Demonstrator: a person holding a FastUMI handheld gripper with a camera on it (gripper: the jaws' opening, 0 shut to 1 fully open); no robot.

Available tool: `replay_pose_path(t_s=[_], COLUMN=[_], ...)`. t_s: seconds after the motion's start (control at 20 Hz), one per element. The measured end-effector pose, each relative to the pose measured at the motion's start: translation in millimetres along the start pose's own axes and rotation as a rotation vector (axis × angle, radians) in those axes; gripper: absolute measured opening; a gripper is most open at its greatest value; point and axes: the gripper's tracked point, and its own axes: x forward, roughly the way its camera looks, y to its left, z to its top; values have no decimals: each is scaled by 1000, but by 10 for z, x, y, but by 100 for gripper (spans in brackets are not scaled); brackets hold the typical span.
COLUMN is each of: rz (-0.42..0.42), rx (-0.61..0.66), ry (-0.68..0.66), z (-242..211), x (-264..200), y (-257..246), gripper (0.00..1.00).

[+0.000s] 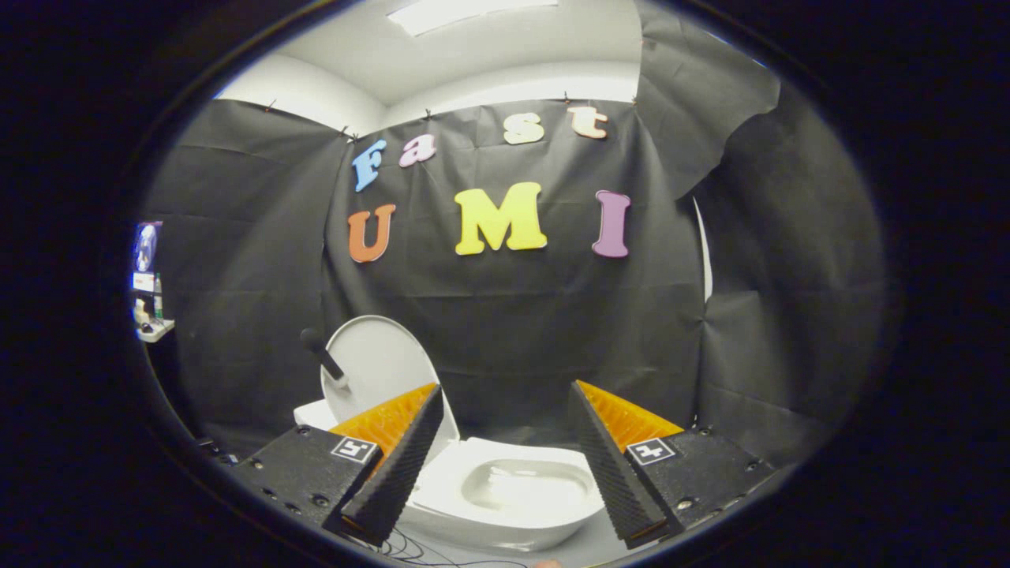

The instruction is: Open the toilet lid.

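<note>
The toilet lid (371, 367) was up, standing tall behind the white toilet bowl (513, 493) and leaning back toward the black cloth wall (513, 331), with a dark handle (322, 353) sticking out from its left side. The bowl sat open between the two fingers of the tool (505, 465), just ahead of them and a bit below, and the left finger hid the lid's lower right edge. The fingers were spread wide apart and held nothing, and some thin dark wires (410, 548) lay on the floor near the left finger.
</note>
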Motion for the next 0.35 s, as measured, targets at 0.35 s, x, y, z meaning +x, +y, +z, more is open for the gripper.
replay_pose_path(t_s=[0.35], rz=[-46], rx=[54], ry=[-6], z=[-288], x=[-292], y=[-403], gripper=[99])
